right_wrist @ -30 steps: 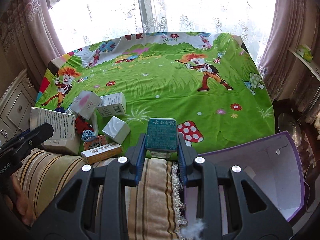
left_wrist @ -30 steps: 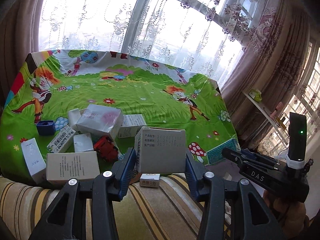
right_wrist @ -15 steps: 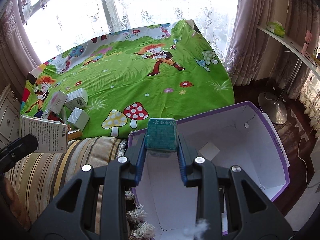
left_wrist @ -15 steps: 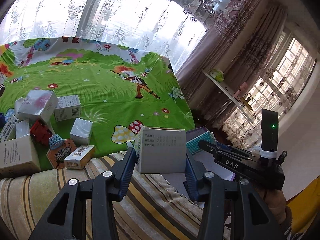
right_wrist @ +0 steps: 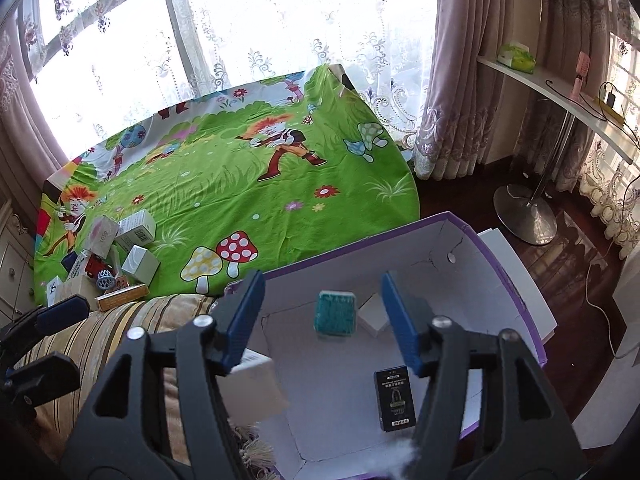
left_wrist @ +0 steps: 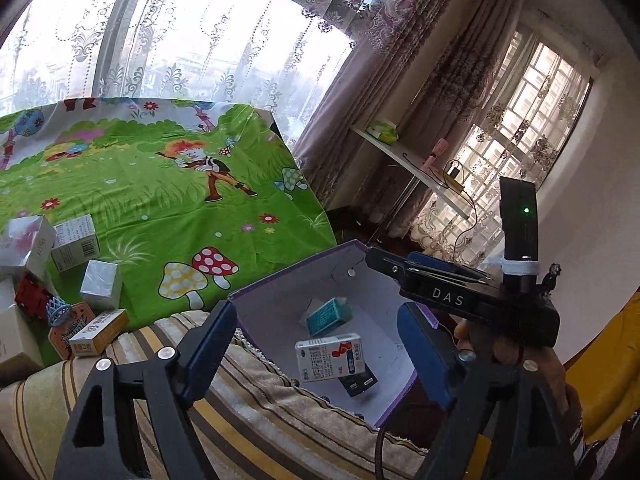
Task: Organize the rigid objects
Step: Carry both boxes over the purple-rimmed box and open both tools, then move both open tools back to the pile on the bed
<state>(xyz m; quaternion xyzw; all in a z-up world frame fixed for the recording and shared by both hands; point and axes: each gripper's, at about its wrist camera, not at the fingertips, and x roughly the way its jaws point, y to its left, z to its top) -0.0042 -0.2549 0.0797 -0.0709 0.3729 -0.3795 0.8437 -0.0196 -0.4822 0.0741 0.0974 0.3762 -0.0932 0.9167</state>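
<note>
A purple box with a white inside stands beside the bed. My left gripper is open above it; a white carton is in mid-air just below its fingers. My right gripper is open above the box; a teal carton is blurred between and below its fingers and also shows in the left wrist view. A black carton and a small white carton lie on the box floor.
Several cartons and a red toy lie in a pile on the green cartoon sheet at the left. A striped cushion borders the box. A shelf and a metal stand base are to the right.
Both grippers swung right from the bed to above the purple box and opened. The white carton and the teal carton left the fingers and are dropping into the box.
</note>
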